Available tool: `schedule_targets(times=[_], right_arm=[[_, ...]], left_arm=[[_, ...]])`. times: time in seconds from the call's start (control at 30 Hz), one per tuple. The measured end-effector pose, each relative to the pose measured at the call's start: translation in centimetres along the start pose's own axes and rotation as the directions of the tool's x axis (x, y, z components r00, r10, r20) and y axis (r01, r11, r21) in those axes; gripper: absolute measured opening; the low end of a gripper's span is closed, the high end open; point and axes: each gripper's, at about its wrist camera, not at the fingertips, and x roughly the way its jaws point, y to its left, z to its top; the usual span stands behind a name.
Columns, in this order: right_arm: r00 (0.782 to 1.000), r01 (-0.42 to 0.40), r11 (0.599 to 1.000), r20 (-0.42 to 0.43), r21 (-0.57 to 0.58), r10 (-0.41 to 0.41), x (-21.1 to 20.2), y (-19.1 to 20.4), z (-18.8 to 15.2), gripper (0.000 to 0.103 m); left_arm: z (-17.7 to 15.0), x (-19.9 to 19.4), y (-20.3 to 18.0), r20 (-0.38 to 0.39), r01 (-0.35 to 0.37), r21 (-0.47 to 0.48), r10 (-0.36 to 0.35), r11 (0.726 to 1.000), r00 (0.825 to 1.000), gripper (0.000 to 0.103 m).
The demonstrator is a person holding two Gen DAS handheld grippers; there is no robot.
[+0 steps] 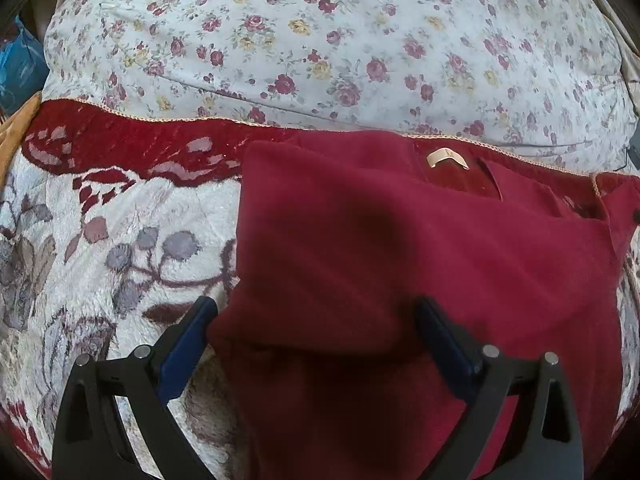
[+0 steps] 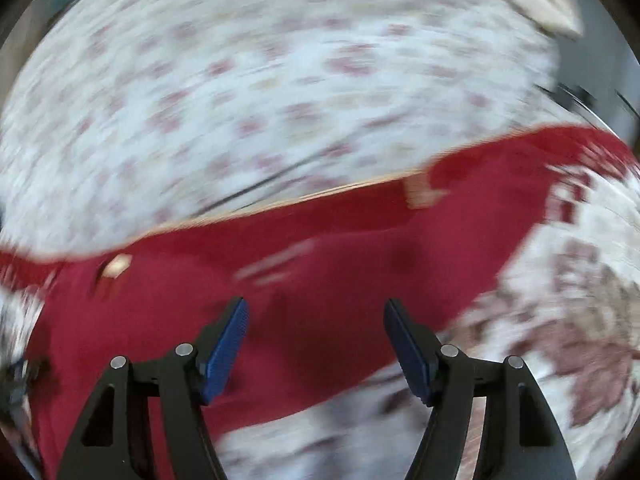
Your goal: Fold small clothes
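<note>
A dark red garment (image 1: 400,248) lies spread on the bed, its pale neck label (image 1: 446,159) towards the far side. My left gripper (image 1: 316,312) hovers low over the garment's near left part. Its blue-padded fingers (image 1: 192,344) stand wide apart, a thick fold of red cloth fills the gap between them, and the left pad touches its edge. In the blurred right wrist view, my right gripper (image 2: 316,320) is open above the red garment (image 2: 280,300), with nothing between its pads. The label (image 2: 118,264) shows at the left.
The garment rests on a plush white blanket (image 1: 120,248) with a red border and a flower pattern. Beyond it lies a rose-print quilt (image 1: 320,40). An orange cloth (image 1: 16,128) and something blue (image 1: 20,64) sit at the far left edge.
</note>
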Motion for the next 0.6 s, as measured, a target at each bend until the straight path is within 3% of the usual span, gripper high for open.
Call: schedule_targets(times=[0.13,0.23,0.33,0.47,0.5,0.57,0.6], right_arm=[[0.991,0.131,0.981,-0.003,0.146,-0.132,1.6,-7.5,2.4,0.075],[0.984,0.178,0.957,-0.012,0.230,-0.180,3.0,-11.5,3.4,0.075],[0.990,0.117,0.936,0.033,0.332,-0.136,3.8,-14.3,3.9,0.075],[0.988,0.086,0.943,0.098,0.322,-0.123,4.8,-14.6,5.7,0.074],[0.987,0.087,0.945,0.100,0.315,-0.124,5.1,-14.5,5.9,0.067],[0.988,0.099,0.953,0.089,0.287,-0.129,6.1,-14.3,6.6,0.041],[0.989,0.100,0.953,0.077,0.285,-0.127,6.3,-14.4,6.6,0.014]], left_arm=[[0.0,-0.2,-0.4,0.010,-0.014,0.019,0.014,1.000,1.000,0.099],[0.1,-0.2,-0.5,0.013,-0.017,0.026,0.017,1.000,1.000,0.099],[0.3,-0.4,-0.5,0.026,-0.015,0.028,0.014,1.000,1.000,0.099],[0.5,-0.2,-0.1,0.028,-0.015,0.013,0.014,1.000,1.000,0.099],[0.5,0.0,0.0,0.023,-0.010,0.007,0.010,1.000,1.000,0.099],[0.6,0.2,0.1,0.015,-0.005,-0.001,0.005,1.000,1.000,0.099],[0.7,0.2,0.1,0.015,-0.004,-0.002,0.004,1.000,1.000,0.099]])
